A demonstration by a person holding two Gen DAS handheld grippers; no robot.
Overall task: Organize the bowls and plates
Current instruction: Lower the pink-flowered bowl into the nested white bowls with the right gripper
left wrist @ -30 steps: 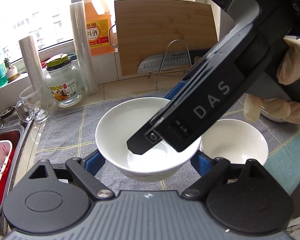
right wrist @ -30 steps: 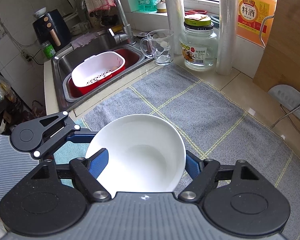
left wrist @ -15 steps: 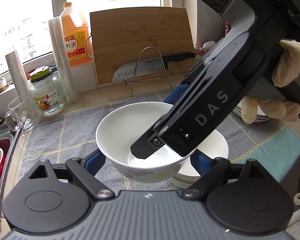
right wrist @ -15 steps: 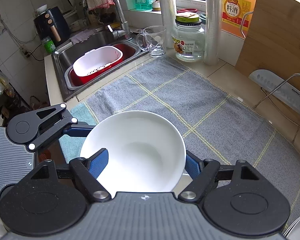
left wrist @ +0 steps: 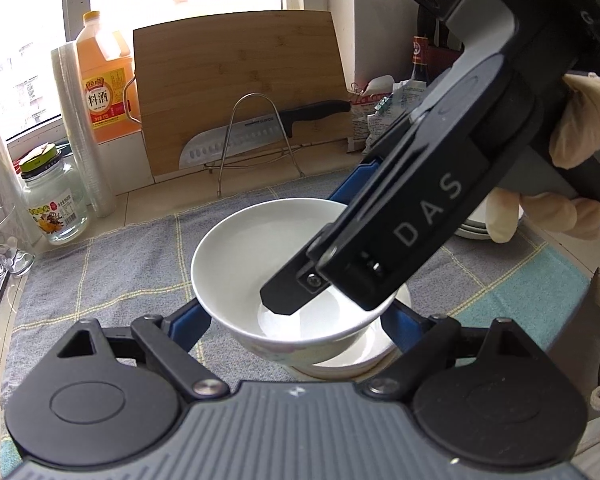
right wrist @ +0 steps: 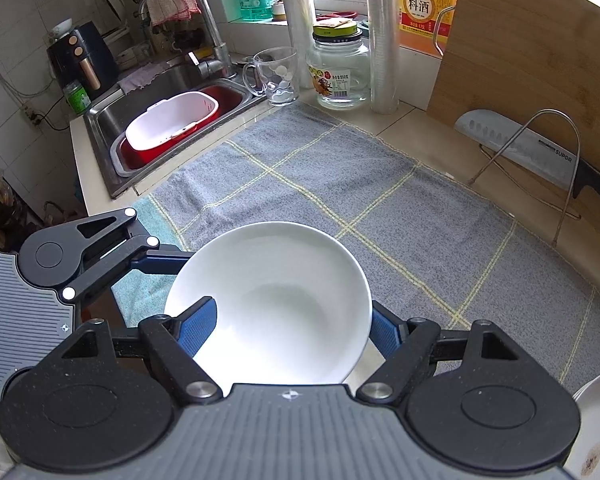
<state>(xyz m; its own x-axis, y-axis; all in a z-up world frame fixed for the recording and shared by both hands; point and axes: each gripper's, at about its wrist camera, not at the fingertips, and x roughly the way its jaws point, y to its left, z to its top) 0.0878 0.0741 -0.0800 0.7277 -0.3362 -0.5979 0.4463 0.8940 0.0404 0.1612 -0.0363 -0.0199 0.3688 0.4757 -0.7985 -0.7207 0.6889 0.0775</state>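
A white bowl (left wrist: 256, 256) hangs between both grippers. My left gripper (left wrist: 296, 316) is shut on it, a blue pad against each side. My right gripper (right wrist: 292, 330) comes in from the upper right and is shut on the same bowl (right wrist: 276, 300). One of its fingers (left wrist: 288, 294) reaches inside the bowl and the other stays outside the rim. Just below the held bowl sits a second white bowl (left wrist: 352, 364) on the grey cloth (left wrist: 112, 272), mostly covered. Several white plates (left wrist: 476, 228) are stacked to the right behind a gloved hand.
A knife on a wire rack (left wrist: 236, 142) and a bamboo cutting board (left wrist: 240, 88) stand at the back. A jar (left wrist: 54, 196), a glass mug (left wrist: 4, 244) and film rolls stand at the left. The sink (right wrist: 100, 120) holds a red and white basket (right wrist: 168, 124). A plate edge (right wrist: 596, 420) shows at lower right.
Both grippers carried the bowl rightward over the cloth. The second bowl, earlier off to the right, now lies directly under the held one. The sink and mug slid out to the left.
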